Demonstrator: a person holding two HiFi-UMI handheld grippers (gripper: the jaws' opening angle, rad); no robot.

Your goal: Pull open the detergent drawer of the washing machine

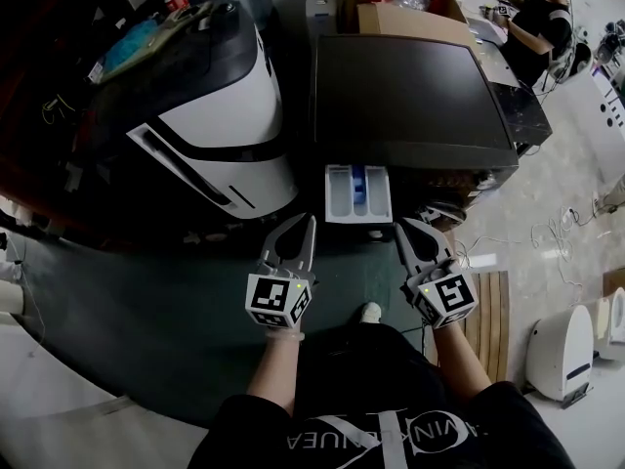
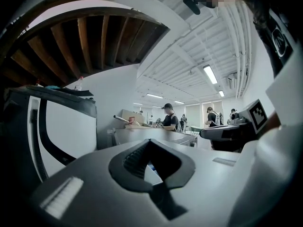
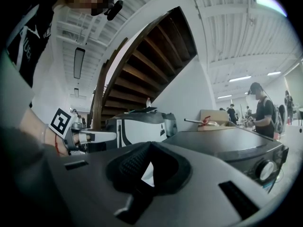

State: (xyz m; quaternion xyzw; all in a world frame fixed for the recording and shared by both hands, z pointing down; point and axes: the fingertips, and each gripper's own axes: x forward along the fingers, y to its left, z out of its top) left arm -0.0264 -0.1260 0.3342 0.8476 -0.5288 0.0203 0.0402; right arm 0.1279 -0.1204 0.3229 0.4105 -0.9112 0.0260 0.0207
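Drawer (image 1: pixel 358 193): stands pulled out of the washer front, white with a blue part in the middle. It lies just beyond the tips of the two grippers, between them.
Washer (image 1: pixel 410 96): dark flat top, beside a white and black machine (image 1: pixel 220 115).
Left gripper (image 1: pixel 305 233): jaws pressed together, nothing between them, apart from the drawer.
Right gripper (image 1: pixel 408 234): jaws pressed together, empty, near the drawer's right corner, not touching.

Smooth dark washing machine top (image 1: pixel 410 96), glossy white plastic detergent drawer (image 1: pixel 340 198), brown cardboard box (image 1: pixel 408 20)
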